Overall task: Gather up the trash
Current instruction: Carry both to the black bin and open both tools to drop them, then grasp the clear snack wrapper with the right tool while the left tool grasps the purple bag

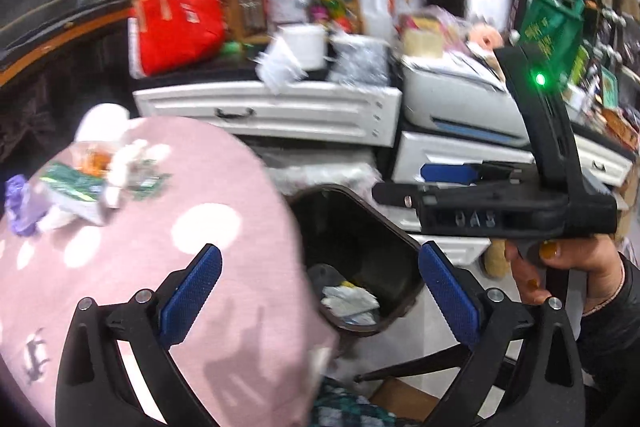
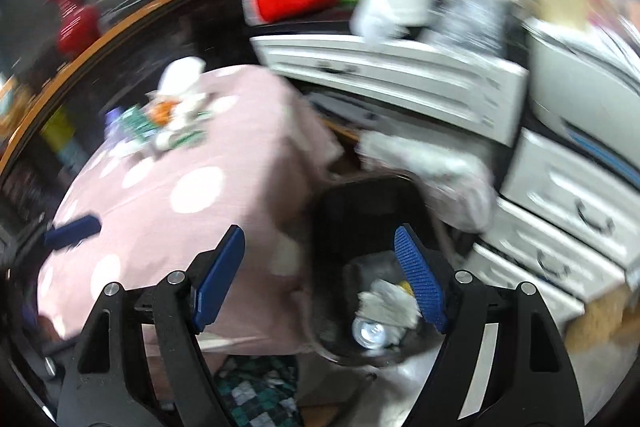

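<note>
A dark bin (image 1: 384, 247) stands on the floor beside a table with a pink dotted cloth (image 1: 168, 267). Crumpled white paper (image 1: 350, 297) lies in it; the right wrist view (image 2: 384, 301) also shows a can (image 2: 368, 333) there. A trash pile (image 1: 88, 179) of wrappers, tissue and a purple piece sits at the table's far end, also in the right wrist view (image 2: 164, 123). My left gripper (image 1: 320, 291) is open and empty over the table edge and bin. My right gripper (image 2: 320, 279) is open and empty above the bin; it shows from the side in the left view (image 1: 400, 195).
White drawers (image 1: 280, 111) and a printer (image 1: 460, 99) stand behind the bin, piled with clutter and a red bag (image 1: 176, 23). A white cloth (image 2: 432, 171) hangs over the bin's far side. A checked fabric (image 2: 260, 387) lies below the table edge.
</note>
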